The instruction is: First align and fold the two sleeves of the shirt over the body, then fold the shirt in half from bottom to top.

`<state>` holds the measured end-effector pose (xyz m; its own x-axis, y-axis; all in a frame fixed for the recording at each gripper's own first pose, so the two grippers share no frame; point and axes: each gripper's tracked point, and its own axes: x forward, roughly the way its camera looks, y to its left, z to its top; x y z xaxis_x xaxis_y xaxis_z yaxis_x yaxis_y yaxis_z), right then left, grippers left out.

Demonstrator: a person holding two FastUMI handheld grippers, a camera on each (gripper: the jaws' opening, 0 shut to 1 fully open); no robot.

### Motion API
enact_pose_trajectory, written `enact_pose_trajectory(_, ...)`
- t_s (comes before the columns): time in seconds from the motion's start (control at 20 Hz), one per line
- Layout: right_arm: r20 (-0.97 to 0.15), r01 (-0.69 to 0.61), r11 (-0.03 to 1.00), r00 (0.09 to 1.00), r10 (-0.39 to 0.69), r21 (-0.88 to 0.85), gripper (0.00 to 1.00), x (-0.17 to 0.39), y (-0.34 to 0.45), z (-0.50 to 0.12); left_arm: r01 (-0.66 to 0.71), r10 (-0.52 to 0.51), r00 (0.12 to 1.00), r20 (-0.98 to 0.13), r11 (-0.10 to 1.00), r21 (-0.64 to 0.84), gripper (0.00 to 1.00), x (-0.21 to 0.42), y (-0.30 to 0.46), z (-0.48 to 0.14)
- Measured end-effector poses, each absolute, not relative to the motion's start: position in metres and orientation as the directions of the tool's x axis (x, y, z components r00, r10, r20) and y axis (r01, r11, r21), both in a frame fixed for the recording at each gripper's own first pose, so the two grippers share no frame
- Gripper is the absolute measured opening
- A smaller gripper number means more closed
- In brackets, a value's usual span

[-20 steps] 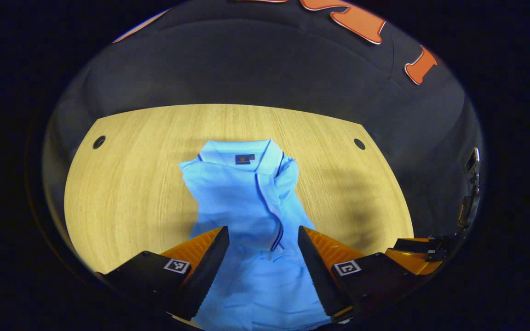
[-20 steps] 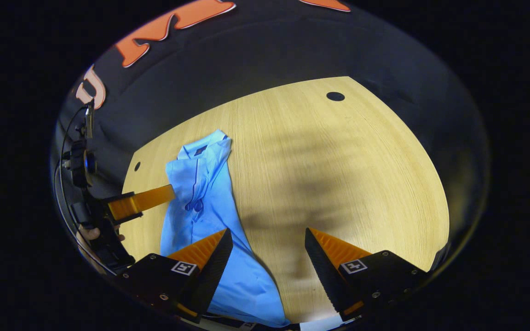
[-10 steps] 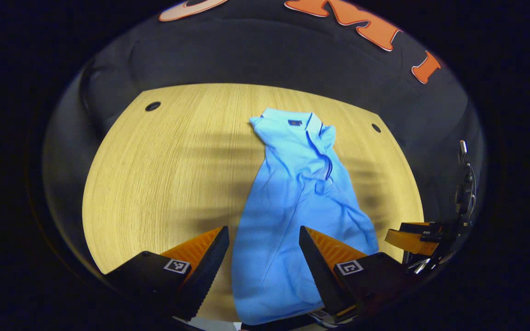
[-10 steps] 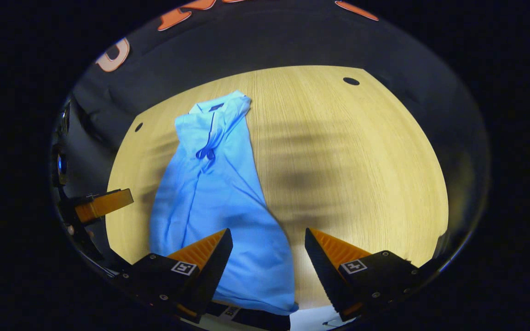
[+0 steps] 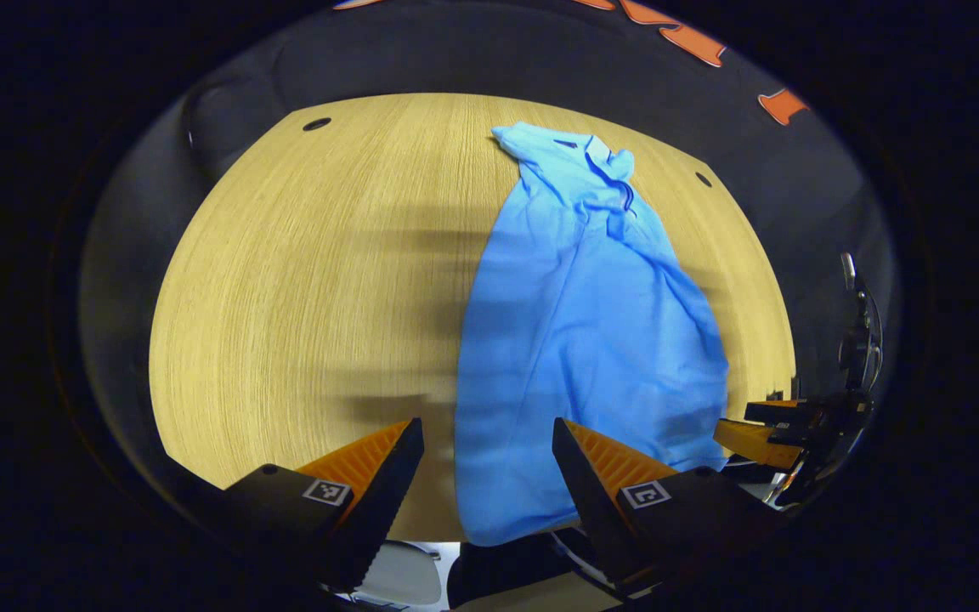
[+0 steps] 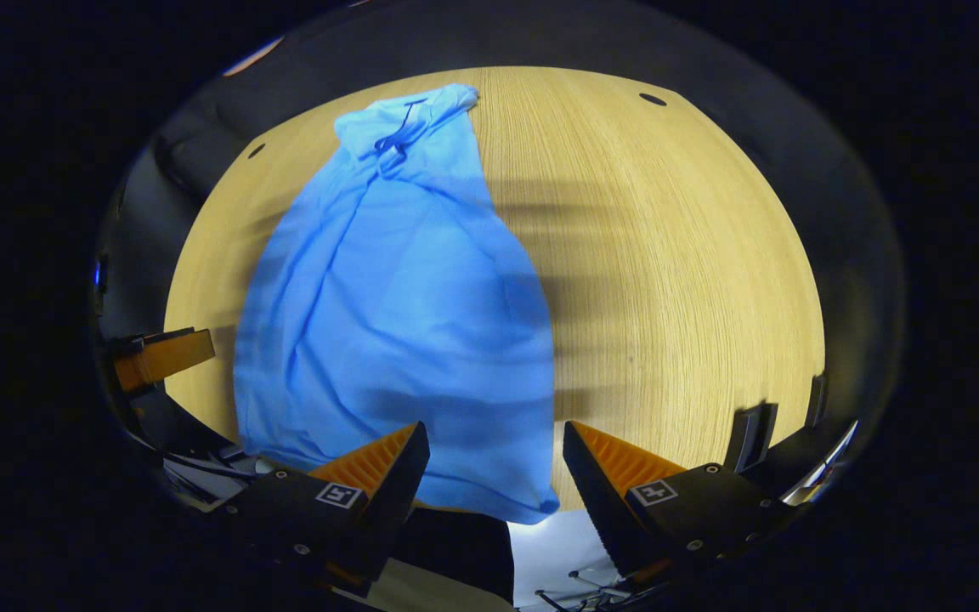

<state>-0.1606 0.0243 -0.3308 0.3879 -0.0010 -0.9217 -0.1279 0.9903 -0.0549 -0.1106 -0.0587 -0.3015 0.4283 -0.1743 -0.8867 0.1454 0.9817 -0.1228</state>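
- In the left gripper view, the left gripper (image 5: 488, 476) is closest to us, at the bottom. Its two fingers are spread wide and hold nothing.
- The bottom edge of the blue shirt (image 5: 579, 340) sits in the gap between those fingers, but they do not touch it.
- In the right gripper view, the right gripper (image 6: 496, 480) is at the bottom too. Its fingers are also spread wide, with nothing between them but the shirt's bottom corner lying on the table past them.
- The shirt (image 6: 396, 314) lies long and narrow on the wooden table (image 6: 668, 272). Its sides are folded in over the middle, and the cloth is a bit wrinkled.
- The bottom of the shirt reaches the near edge of the table. It is not folded up.
- In the left gripper view, the other gripper peeks in at the right, just beside the shirt's bottom corner.
- In the right gripper view, the other gripper peeks in at the left, near the shirt's side.
- Farther off, the collar (image 5: 596, 157) points to the far side of the table.
- A small dark hole (image 5: 316, 124) is in a far corner of the table (image 5: 302, 280).
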Motion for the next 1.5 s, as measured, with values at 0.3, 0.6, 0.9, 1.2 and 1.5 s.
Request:
enact_pose_trajectory(0.3,-0.936,-0.110,0.991,0.351,-0.028,-0.071,0.98,-0.187,0.018,-0.349,0.150,-0.172,0.331,-0.928,0.980,-0.128,1.00,-0.166,-0.062,-0.332)
enact_pose_trajectory(0.6,-0.946,-0.116,0.989,0.320,-0.047,-0.089,0.98,-0.200,0.017,-0.371,0.141,-0.139,0.290,-0.947,0.985,-0.102,0.96,-0.181,-0.061,-0.357)
enact_pose_trajectory(0.9,-0.946,-0.112,0.989,0.319,-0.057,-0.097,0.91,-0.201,0.018,-0.377,0.152,-0.117,0.274,-0.955,0.985,-0.077,0.97,-0.184,-0.064,-0.367)
enact_pose_trajectory(1.2,-0.946,-0.127,0.987,0.321,-0.052,-0.097,0.80,-0.201,0.018,-0.379,0.145,-0.018,0.300,-0.954,0.989,0.027,0.64,-0.180,-0.052,-0.369)
enact_pose_trajectory(1.5,-0.960,-0.188,0.978,0.278,-0.037,-0.092,0.40,-0.208,0.022,-0.380,0.133,-0.059,0.292,-0.955,0.991,-0.021,0.09,-0.181,-0.061,-0.372)
